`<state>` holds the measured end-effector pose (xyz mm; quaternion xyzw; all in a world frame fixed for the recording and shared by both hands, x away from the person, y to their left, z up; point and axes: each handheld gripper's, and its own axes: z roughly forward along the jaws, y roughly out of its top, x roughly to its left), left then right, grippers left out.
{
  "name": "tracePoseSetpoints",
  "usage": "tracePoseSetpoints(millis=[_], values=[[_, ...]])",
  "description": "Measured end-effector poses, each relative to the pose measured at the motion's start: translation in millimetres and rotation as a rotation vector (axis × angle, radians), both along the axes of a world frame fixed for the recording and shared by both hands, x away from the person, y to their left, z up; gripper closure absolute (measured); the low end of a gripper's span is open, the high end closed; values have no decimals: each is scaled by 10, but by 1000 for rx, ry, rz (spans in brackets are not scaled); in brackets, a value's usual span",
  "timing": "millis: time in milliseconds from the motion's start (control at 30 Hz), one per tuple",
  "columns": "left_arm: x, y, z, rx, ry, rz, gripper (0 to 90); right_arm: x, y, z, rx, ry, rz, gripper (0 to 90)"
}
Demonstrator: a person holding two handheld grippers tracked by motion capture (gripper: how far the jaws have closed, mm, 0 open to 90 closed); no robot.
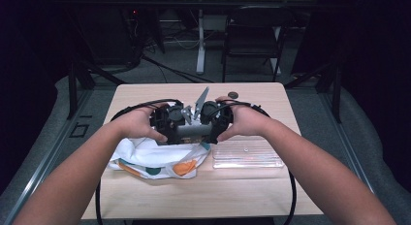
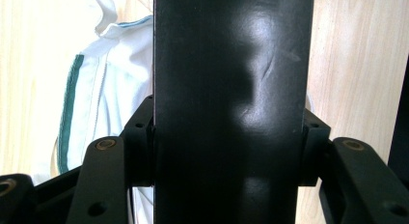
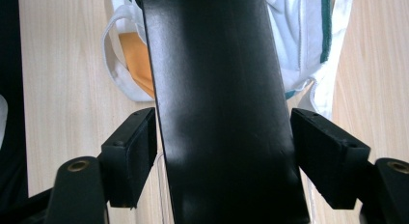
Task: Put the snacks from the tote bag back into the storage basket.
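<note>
**Student:** What did the left gripper (image 1: 167, 122) hold at centre frame of the high view?

**Operator:** I saw its jaws clamped on a flat, glossy black bar (image 2: 231, 108). In the left gripper view the bar ran up the middle of the frame, and both pads pressed on its edges at mid-height.

**Student:** And the right gripper (image 1: 215, 119)?

**Operator:** I found it open. In the right gripper view the same bar stood between the jaws, yet a gap showed on each side of it, so neither pad touched.

**Student:** Where did the bar lie?

**Operator:** In the high view it spanned the two grippers, level, above the pale wooden table (image 1: 145, 196).

**Student:** What lay beneath?

**Operator:** A white cloth with green trim and orange patches (image 1: 155, 159), crumpled at lower centre-left. A clear plastic rectangular tray (image 1: 247, 154) sat just right of it, and a small dark round disc (image 1: 233, 95) rested near the table's far edge.
</note>
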<state>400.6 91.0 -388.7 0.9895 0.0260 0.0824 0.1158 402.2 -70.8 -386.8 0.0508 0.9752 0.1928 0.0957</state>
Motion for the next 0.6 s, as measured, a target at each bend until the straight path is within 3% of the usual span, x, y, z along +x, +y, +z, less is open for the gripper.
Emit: tracePoseSetpoints(millis=[33,100,133,167,200,233,300,367,433,533,600], values=[[23,3,35,40,-18,-34,428,0,4,1,-5,0,4,260],[29,1,50,38,-20,-51,428,-2,11,-11,4,8,9,261],[31,2,67,50,-28,-59,428,-25,27,-45,32,-15,-24,265],[11,-1,42,9,-24,-37,428,-24,27,-45,29,-10,-19,279],[25,1,64,36,-31,-63,428,-11,17,-30,2,-20,-2,315],[12,4,61,34,-23,-57,428,-13,12,-33,13,-14,-3,339],[-8,4,33,-2,-18,-54,427,-16,-4,-49,47,-3,-17,386],[-8,5,36,-7,-24,-56,426,3,-41,-29,31,40,17,395],[-24,-2,24,-25,-17,-41,426,3,-55,-31,32,38,28,400],[-6,-8,30,-14,-27,-66,425,6,-68,-29,21,33,36,406],[-20,-8,14,-38,-19,-48,424,7,-77,-39,33,32,39,409]])
